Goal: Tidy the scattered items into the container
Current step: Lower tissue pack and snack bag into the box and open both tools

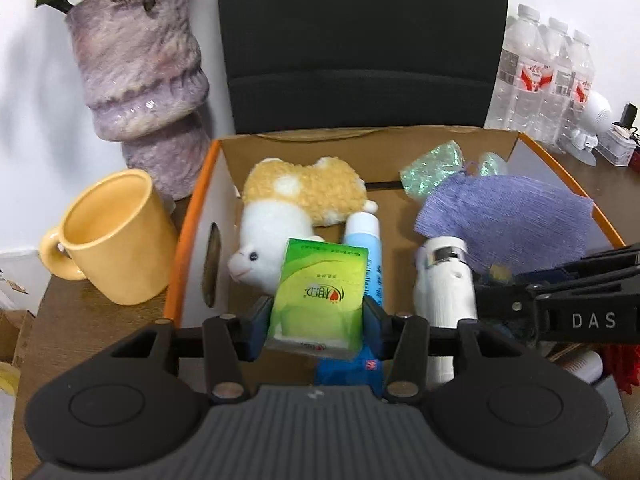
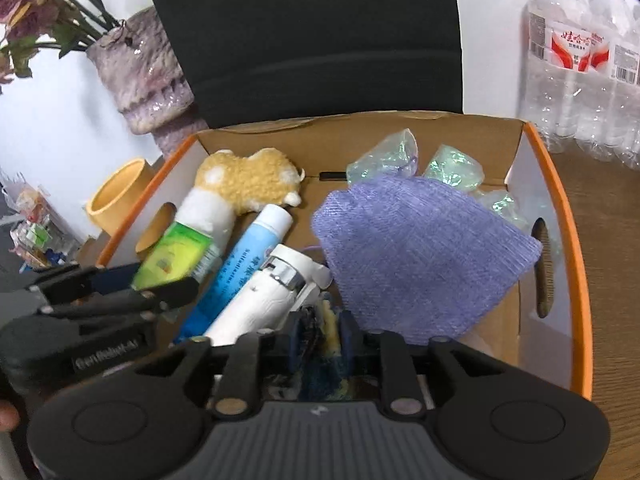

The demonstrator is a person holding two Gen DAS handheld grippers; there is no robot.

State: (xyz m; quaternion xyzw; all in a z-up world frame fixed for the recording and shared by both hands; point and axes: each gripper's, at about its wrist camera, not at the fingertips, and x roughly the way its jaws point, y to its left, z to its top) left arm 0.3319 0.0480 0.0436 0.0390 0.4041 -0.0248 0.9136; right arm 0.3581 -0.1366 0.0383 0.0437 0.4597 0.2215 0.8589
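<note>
Both grippers over box (image 1: 192, 216).
Left gripper (image 1: 316, 320) clamps green pack (image 1: 316, 288); right gripper (image 2: 319, 340) pads flank dark cloth (image 2: 320, 360), grip unclear.

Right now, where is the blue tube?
In both views the blue tube lies inside the box, between the plush toy and the white bottle.

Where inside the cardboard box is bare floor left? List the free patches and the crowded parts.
Bare floor shows by the back wall of the orange-rimmed cardboard box, between the tan-and-white plush toy and the purple mesh cloth. The near left is crowded: green tissue pack, blue tube, white bottle.
</note>
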